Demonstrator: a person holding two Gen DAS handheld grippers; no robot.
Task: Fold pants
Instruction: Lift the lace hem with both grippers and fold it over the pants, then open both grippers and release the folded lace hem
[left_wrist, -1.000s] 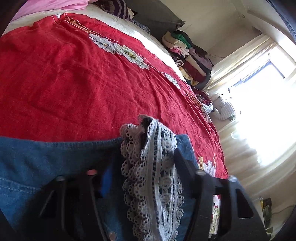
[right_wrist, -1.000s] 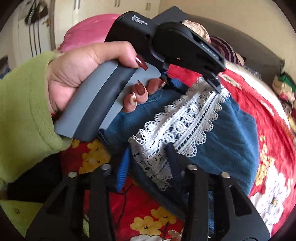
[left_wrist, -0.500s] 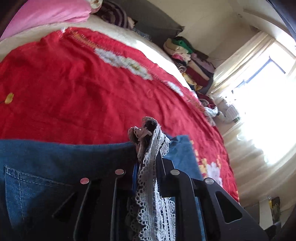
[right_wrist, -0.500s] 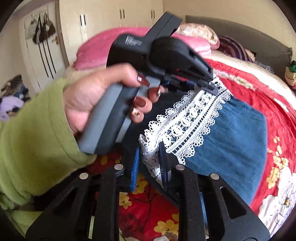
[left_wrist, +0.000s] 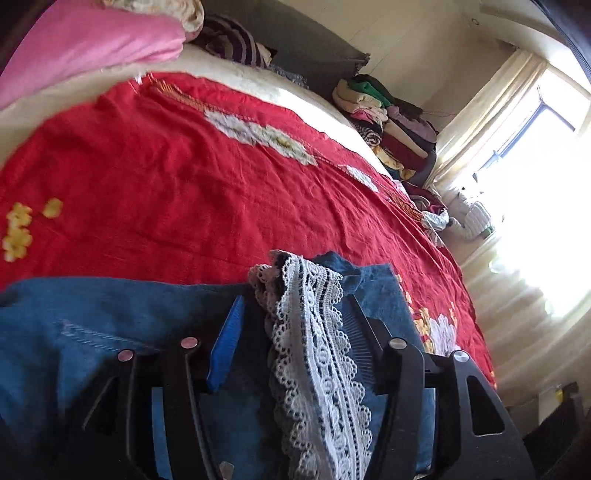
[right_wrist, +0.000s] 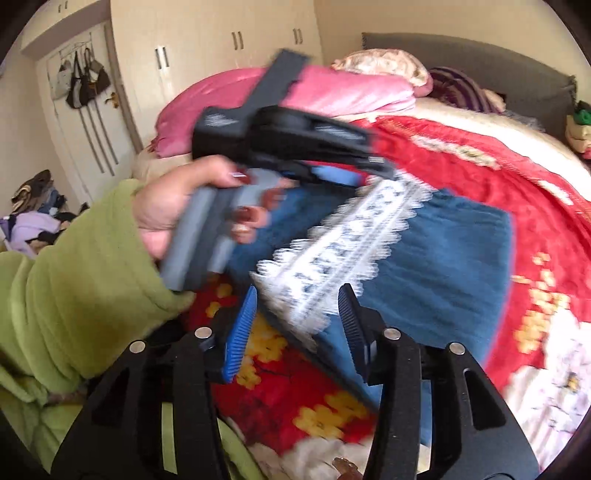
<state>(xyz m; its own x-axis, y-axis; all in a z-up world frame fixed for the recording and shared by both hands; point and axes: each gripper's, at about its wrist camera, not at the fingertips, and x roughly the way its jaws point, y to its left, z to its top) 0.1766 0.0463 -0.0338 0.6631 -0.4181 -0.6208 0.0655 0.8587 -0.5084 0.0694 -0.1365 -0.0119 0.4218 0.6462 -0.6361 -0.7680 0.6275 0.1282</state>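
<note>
Blue denim pants (left_wrist: 110, 321) with a white lace hem (left_wrist: 317, 354) lie on the red bedspread (left_wrist: 184, 184). My left gripper (left_wrist: 291, 306) is open, its fingers on either side of the lace. In the right wrist view the pants (right_wrist: 443, 258) lie folded with the lace hem (right_wrist: 343, 243) across them. My right gripper (right_wrist: 297, 299) is open, its blue pads either side of the near end of the lace. The left gripper (right_wrist: 369, 166), held in a hand with a green sleeve, hovers over the far end of the lace.
Pink pillows (left_wrist: 85, 48) lie at the head of the bed. A pile of folded clothes (left_wrist: 388, 122) stands by the bright window (left_wrist: 535, 155). A wardrobe (right_wrist: 221, 48) and a door with hanging bags (right_wrist: 81, 81) are behind the bed.
Both grippers were shut on the lace hem half a second ago and have opened, letting it go. The view has shifted up and back from the pants.
</note>
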